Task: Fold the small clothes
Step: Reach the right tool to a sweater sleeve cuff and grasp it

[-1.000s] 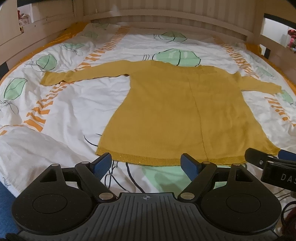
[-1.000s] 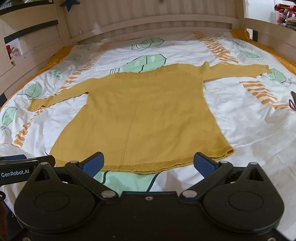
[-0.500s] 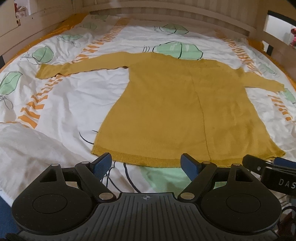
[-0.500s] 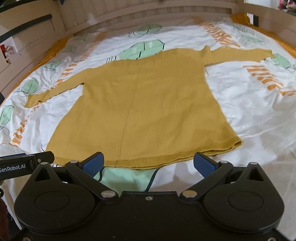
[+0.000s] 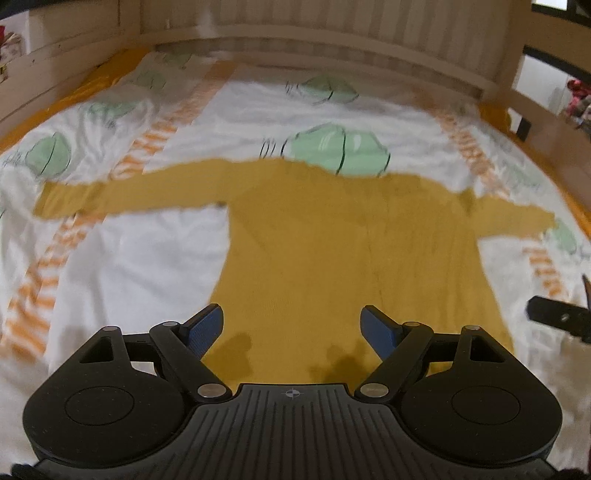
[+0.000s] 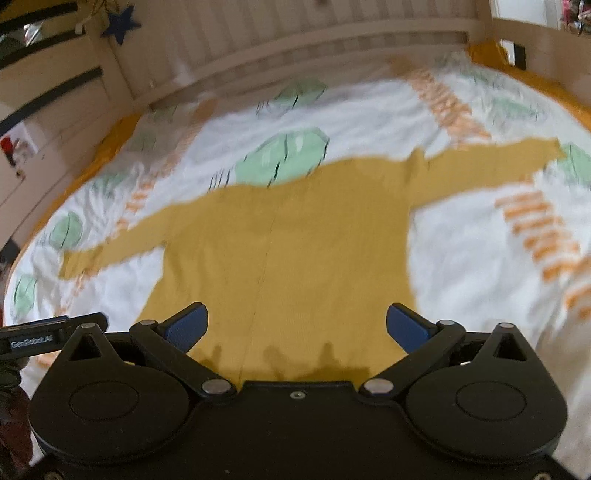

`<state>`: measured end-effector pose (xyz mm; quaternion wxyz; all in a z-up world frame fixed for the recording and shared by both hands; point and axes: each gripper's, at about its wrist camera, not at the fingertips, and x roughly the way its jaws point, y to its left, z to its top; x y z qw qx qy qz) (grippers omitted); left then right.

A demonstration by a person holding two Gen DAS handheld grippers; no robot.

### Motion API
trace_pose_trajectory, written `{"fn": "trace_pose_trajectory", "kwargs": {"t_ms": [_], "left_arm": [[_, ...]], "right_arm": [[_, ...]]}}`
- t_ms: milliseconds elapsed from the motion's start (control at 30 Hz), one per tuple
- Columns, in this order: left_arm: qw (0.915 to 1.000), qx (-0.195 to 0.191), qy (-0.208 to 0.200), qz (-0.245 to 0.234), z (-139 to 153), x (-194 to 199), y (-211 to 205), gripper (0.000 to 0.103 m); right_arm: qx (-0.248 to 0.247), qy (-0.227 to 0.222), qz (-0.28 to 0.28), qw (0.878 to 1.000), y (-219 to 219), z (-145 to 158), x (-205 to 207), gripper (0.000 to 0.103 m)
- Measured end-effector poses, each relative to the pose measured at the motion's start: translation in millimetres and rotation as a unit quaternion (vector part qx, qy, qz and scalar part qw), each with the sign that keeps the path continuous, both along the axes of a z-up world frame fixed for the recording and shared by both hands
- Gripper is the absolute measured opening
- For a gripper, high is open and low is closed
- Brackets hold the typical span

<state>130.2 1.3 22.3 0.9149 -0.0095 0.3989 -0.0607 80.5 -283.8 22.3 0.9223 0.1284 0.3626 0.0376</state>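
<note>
A mustard-yellow knit sweater [image 5: 332, 240] [image 6: 288, 240] lies flat on the bed, sleeves spread to both sides, hem toward me. My left gripper [image 5: 293, 325] hovers open over the lower left part of the sweater, nothing between its blue pads. Over the lower middle of the sweater my right gripper [image 6: 297, 325] is open too and holds nothing. The hem is hidden behind both gripper bodies. Each view catches the other gripper at its edge, the right one [image 5: 557, 319] and the left one [image 6: 48, 336].
The bed cover [image 5: 129, 266] is white with green leaf prints and orange stripes. A pale wooden bed rail [image 5: 332, 48] [image 6: 295, 48] runs along the far side and both ends. A blue star [image 6: 120, 24] hangs at the upper left.
Both grippers have moved forward over the sweater; its hem, visible ahead of the fingers before, now lies under them. The views are blurred by motion. Both stay open.
</note>
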Motion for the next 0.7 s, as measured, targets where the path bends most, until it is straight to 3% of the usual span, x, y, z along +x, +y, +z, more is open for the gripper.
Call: {"fn": "trace_pose_trajectory", "kwargs": {"t_ms": [200,600,700], "left_arm": [[0.9991,0.015,-0.041,0.001,12.2,50.6,-11.6,0.081],[0.9965,0.019,-0.082,-0.005,5.4,140.8,-48.3,0.081],[0.996,0.014,-0.088,-0.013,0.1,154.4,-62.3,0.081]], "right_arm": [[-0.022,-0.036,-0.033,0.999,-36.8,12.0,47.2,0.102],[-0.032,-0.046,-0.147,0.988,-150.5,-23.9,135.8,0.102],[-0.037,-0.036,-0.165,0.985,-179.4,-32.3,155.4,0.091]]}}
